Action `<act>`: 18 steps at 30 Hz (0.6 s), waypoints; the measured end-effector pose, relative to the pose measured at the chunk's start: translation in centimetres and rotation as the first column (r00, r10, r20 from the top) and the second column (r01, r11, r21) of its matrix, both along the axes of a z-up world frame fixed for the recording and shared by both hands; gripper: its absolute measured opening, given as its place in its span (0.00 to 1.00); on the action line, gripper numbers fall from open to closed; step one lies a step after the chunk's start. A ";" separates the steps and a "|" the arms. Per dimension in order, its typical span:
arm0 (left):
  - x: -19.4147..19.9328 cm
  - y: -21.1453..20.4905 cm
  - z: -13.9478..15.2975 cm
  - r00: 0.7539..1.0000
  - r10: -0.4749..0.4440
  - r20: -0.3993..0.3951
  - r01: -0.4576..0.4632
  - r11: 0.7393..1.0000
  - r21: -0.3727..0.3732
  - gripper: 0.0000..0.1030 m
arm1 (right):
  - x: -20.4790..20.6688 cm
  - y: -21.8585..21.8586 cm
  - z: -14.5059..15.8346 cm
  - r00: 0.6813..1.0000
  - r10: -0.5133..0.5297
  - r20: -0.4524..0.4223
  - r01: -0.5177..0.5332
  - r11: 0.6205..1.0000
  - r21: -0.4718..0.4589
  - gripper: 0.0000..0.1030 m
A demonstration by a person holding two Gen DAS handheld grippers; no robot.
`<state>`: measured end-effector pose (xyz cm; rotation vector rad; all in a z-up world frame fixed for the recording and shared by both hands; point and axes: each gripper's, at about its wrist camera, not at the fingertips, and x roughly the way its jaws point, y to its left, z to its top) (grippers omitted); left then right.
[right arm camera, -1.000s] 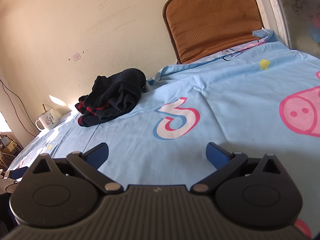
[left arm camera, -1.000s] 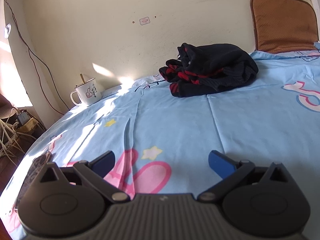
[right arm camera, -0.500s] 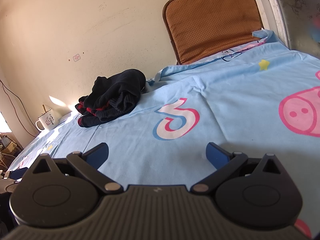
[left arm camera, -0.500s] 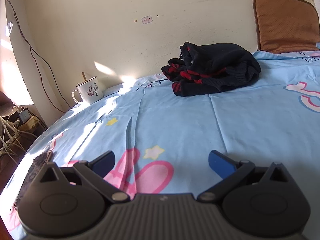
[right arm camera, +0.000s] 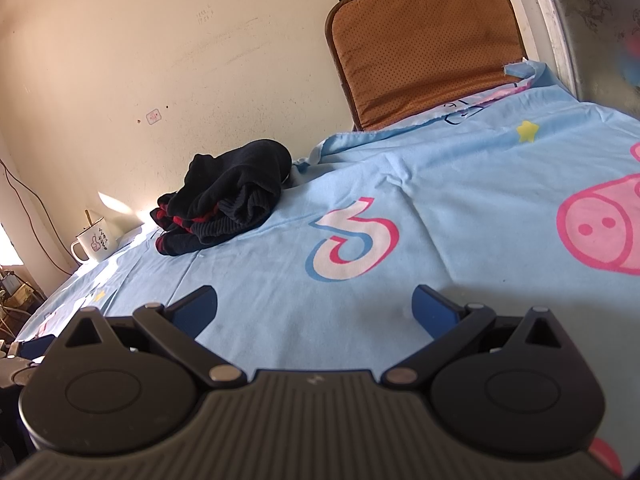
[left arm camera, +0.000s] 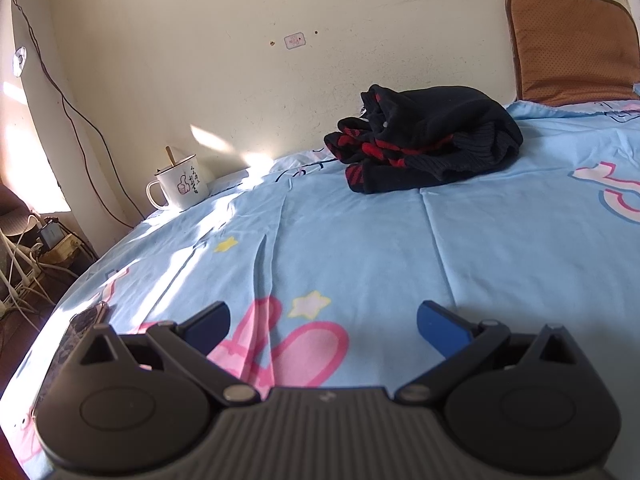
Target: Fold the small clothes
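A crumpled black garment with red stripes (left arm camera: 428, 140) lies in a heap on the light blue cartoon bedsheet (left arm camera: 360, 240), close to the wall; it also shows in the right wrist view (right arm camera: 228, 200). My left gripper (left arm camera: 322, 326) is open and empty, low over the sheet, well short of the garment. My right gripper (right arm camera: 314, 310) is open and empty, also low over the sheet, with the garment far ahead to its left.
A white enamel mug (left arm camera: 180, 188) with a stick in it stands at the sheet's far left edge by the wall. A brown cushion (right arm camera: 428, 44) leans against the wall at the far right. Cables and a power strip (left arm camera: 24, 256) lie beyond the left edge.
The left wrist view has shifted slightly, so the garment sits a little further right and nearer. The right gripper has barely moved. Both grippers stay open.
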<state>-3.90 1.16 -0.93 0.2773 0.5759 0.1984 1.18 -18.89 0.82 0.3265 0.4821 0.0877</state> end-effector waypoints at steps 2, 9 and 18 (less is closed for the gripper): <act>0.0 -0.1 0.0 1.000 0.000 0.000 0.000 1.000 0.001 1.00 | 0.0 0.0 0.0 1.000 0.000 0.000 0.000 1.000 0.000 1.00; 0.0 -0.1 0.0 1.000 0.001 0.000 -0.001 1.000 0.001 1.00 | 0.0 0.0 0.0 1.000 0.000 0.001 0.000 1.000 0.000 1.00; 0.0 0.0 0.1 1.000 0.009 0.000 -0.009 1.000 0.002 1.00 | 0.0 -0.1 -0.1 1.000 0.001 0.000 -0.001 1.000 0.000 1.00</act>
